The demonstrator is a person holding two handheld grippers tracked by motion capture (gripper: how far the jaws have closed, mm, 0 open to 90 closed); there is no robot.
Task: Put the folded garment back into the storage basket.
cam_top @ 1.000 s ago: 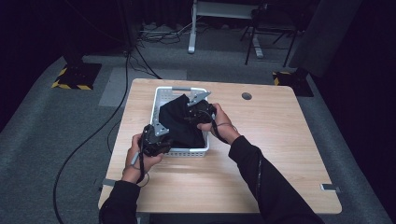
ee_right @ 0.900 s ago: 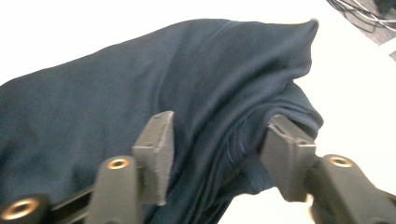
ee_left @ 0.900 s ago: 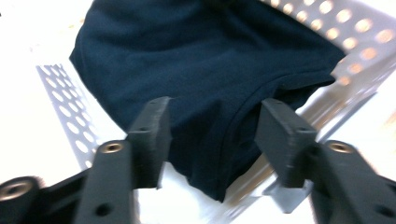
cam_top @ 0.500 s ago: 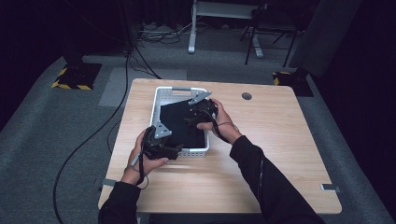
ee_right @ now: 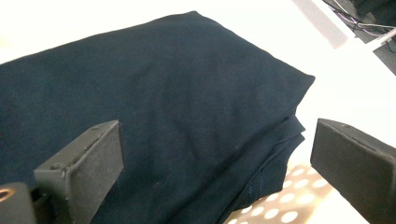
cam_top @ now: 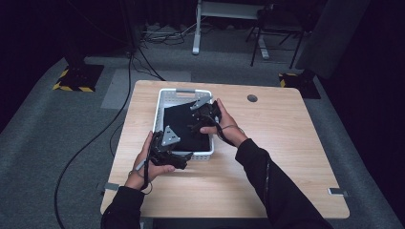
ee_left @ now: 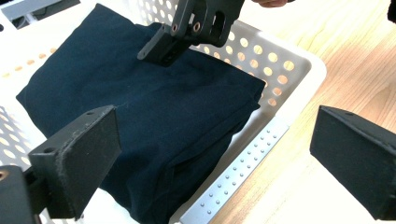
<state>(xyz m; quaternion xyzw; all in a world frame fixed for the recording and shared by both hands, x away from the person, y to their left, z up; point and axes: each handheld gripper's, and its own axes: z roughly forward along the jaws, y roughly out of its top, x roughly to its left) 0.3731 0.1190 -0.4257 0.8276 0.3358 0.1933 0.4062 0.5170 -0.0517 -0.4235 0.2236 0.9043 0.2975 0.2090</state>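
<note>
High view: a white perforated basket (cam_top: 160,110) sits on the wooden table (cam_top: 286,143), holding a folded dark navy cloth (cam_top: 184,125). The left hand-held gripper (cam_top: 184,160) hangs over the basket's near rim, jaws spread wide. The right hand-held gripper (cam_top: 193,128) hovers above the cloth, jaws also wide, gripping nothing.

Folded dark navy cloth (ee_left: 154,107) lies flat in white perforated basket (cam_top: 160,102), covering most of its floor. Several layers show at the folded edge and corner. Surface smooth, slight creases. Basket rectangular, round holes in the walls, upright on the wooden counter (cam_top: 286,143), toward its far left part.
</note>
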